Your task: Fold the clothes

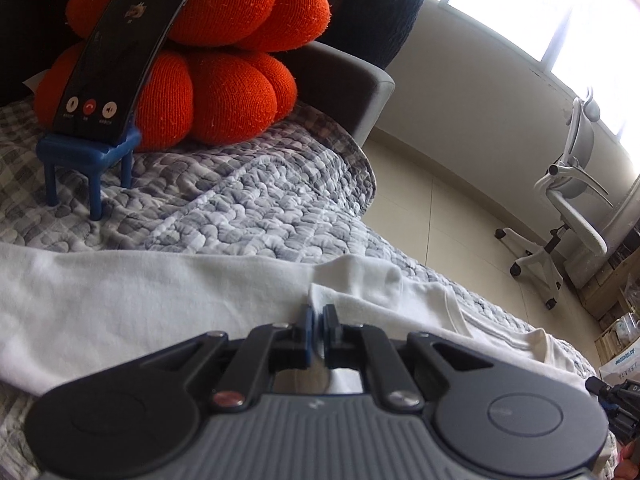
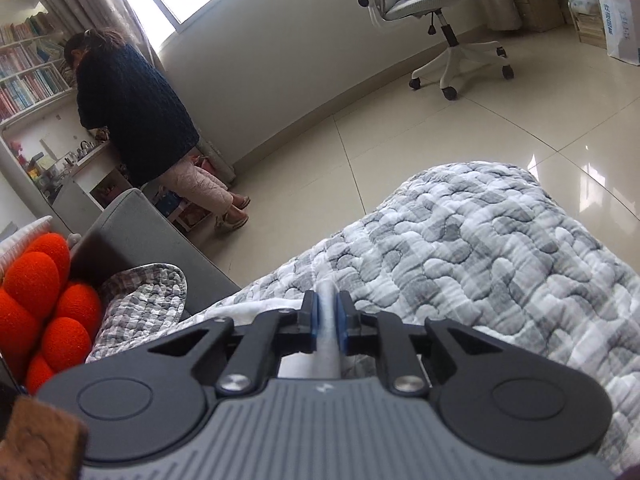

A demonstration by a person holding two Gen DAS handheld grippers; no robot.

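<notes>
A white garment (image 1: 160,288) lies spread across the grey quilted cover (image 1: 248,208) in the left wrist view. My left gripper (image 1: 319,320) is shut on a raised fold of that white cloth near its middle edge. In the right wrist view my right gripper (image 2: 328,312) is shut on a thin ridge of the white garment (image 2: 329,332), which runs back between its blue pads (image 2: 313,322). More white cloth (image 2: 256,308) shows just left of the fingers, over the quilted cover (image 2: 480,248).
A phone (image 1: 124,52) leans on a small blue stand (image 1: 88,152) against an orange knotted cushion (image 1: 224,80). A grey sofa arm (image 1: 352,80) stands behind. A white office chair (image 2: 432,12) and a person in a dark top (image 2: 136,112) are on the tiled floor (image 2: 400,128).
</notes>
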